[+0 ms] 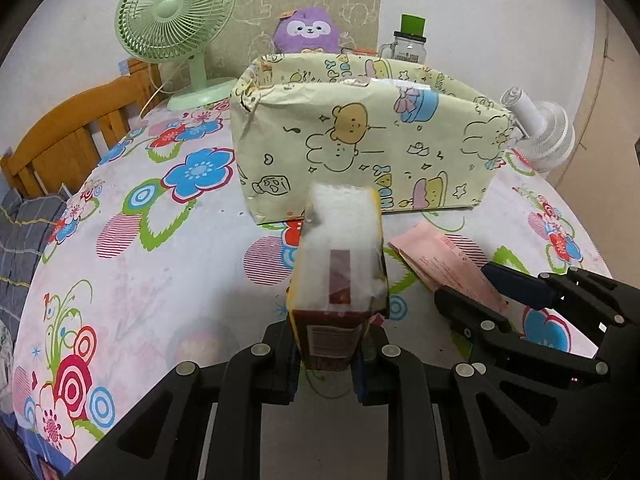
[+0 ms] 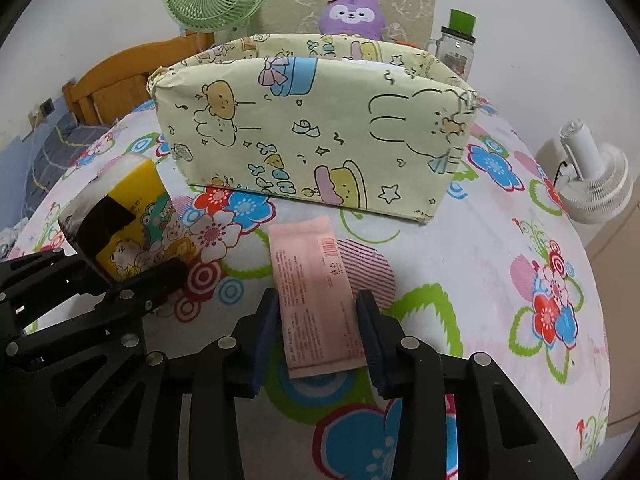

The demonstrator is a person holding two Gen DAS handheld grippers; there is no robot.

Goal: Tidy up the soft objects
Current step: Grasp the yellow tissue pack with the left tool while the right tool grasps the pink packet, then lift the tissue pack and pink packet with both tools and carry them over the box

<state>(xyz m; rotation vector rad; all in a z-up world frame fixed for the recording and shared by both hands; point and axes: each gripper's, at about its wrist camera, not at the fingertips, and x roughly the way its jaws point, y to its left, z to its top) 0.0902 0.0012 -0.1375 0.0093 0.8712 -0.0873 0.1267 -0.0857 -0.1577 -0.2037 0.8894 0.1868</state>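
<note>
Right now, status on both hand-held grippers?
Left hand-held gripper shut on yellow tissue pack. Right closing around pink packet. Box ahead, path clear.

Both my wrist cameras look steeply down along their fingers, close over the bed point(image 1: 132, 288), sharing the patterned box point(image 1: 368, 148) ahead.

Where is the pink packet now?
Right wrist view: pink packet lies on the floral cloth between the right gripper fingers, in front of the yellow box.

A home bedroom: flower-printed bedsheet point(image 1: 132, 264), orange wooden headboard point(image 1: 68, 136) at left, purple plush toy point(image 1: 308, 32) at top.
</note>
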